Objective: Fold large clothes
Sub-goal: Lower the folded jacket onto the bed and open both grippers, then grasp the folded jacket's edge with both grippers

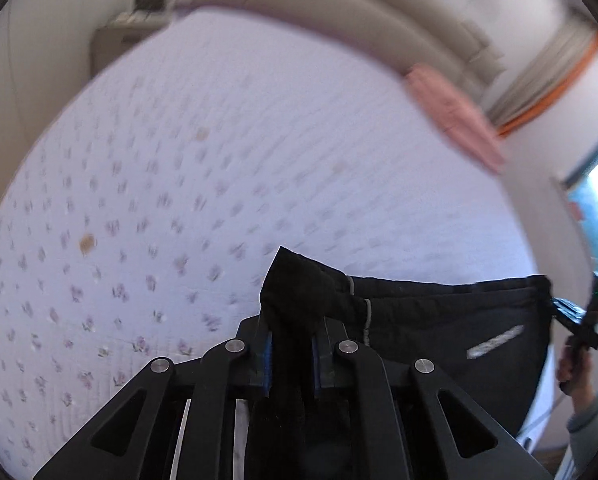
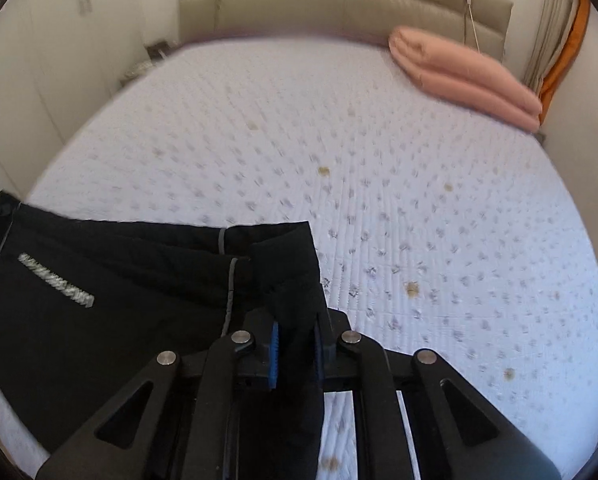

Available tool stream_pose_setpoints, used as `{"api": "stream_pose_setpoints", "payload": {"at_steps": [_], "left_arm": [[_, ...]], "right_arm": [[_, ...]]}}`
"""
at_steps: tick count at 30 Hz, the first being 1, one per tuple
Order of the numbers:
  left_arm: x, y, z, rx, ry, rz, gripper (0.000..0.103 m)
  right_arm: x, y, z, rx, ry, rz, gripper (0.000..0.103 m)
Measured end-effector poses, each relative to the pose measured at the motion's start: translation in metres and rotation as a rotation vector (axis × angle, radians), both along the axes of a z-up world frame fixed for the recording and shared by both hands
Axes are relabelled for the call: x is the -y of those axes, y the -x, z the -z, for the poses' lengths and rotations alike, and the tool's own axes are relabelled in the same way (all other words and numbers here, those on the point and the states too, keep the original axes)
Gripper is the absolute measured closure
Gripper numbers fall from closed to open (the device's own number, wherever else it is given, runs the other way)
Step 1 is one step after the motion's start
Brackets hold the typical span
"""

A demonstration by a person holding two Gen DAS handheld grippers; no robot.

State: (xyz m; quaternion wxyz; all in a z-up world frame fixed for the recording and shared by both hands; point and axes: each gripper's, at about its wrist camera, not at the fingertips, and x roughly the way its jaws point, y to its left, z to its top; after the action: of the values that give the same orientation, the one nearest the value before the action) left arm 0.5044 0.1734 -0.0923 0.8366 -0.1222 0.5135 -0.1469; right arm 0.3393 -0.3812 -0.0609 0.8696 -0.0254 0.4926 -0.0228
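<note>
A black garment with a grey zip and a silver logo strip is held stretched between both grippers above the bed. My left gripper is shut on one top corner of it. My right gripper is shut on the other top corner; the garment hangs to its left. The right gripper also shows in the left wrist view at the far right, with the hand that holds it.
A white quilted mattress with small flower print fills the view. A folded pink blanket lies at its far right by the beige headboard. A nightstand stands at the far left. Curtains hang at the right.
</note>
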Motion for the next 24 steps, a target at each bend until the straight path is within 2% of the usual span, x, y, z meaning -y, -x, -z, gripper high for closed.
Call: {"api": "stream_pose_setpoints", "payload": {"at_steps": [3,4,6,9,10,11,12,14,15,16,17,20,21,23,24], "left_arm": [[0.008,-0.016,0.058,-0.117,-0.018,-0.029,0.088],[0.01,-0.017,0.065,-0.125,-0.022,-0.03,0.086],[0.014,-0.016,0.079,-0.119,-0.041,-0.037,0.083],[0.013,-0.018,0.083,-0.119,-0.054,-0.042,0.076],[0.012,-0.02,0.085,-0.123,-0.07,-0.05,0.063],[0.009,-0.019,0.087,-0.125,-0.086,-0.061,0.041],[0.002,-0.022,0.087,-0.128,-0.096,-0.092,0.035],[-0.019,-0.023,0.079,-0.139,-0.025,-0.135,0.033],[-0.027,-0.023,0.072,-0.137,-0.014,-0.15,0.033],[-0.035,-0.02,0.06,-0.117,-0.019,-0.163,0.033],[-0.04,-0.017,0.047,-0.092,-0.041,-0.167,0.033],[-0.051,-0.001,0.003,0.006,-0.199,-0.202,0.035],[-0.052,0.004,-0.009,0.025,-0.223,-0.193,0.036],[-0.046,0.02,-0.031,0.055,-0.232,-0.16,0.037],[-0.035,0.032,-0.045,0.078,-0.211,-0.118,0.037]], "right_arm": [[-0.001,-0.024,0.058,-0.129,-0.007,0.034,0.089],[-0.003,-0.028,0.08,-0.177,-0.005,0.035,0.088],[-0.007,-0.03,0.099,-0.214,0.003,0.047,0.087],[-0.012,-0.029,0.109,-0.229,0.032,0.05,0.084],[-0.011,-0.03,0.11,-0.232,0.028,0.057,0.084],[-0.01,-0.03,0.112,-0.237,0.023,0.067,0.083],[-0.008,-0.03,0.113,-0.244,0.025,0.077,0.08],[-0.005,-0.034,0.111,-0.249,0.001,0.094,0.068],[0.001,-0.032,0.108,-0.251,-0.027,0.106,0.065],[0.008,-0.032,0.102,-0.251,-0.059,0.122,0.056],[0.014,-0.028,0.091,-0.235,-0.084,0.147,0.052],[0.025,0.003,0.048,-0.134,-0.137,0.189,0.048],[0.025,0.014,0.034,-0.109,-0.15,0.194,0.048],[0.016,0.038,0.007,-0.068,-0.171,0.188,0.047],[0.009,0.046,-0.002,-0.06,-0.177,0.178,0.047]]}}
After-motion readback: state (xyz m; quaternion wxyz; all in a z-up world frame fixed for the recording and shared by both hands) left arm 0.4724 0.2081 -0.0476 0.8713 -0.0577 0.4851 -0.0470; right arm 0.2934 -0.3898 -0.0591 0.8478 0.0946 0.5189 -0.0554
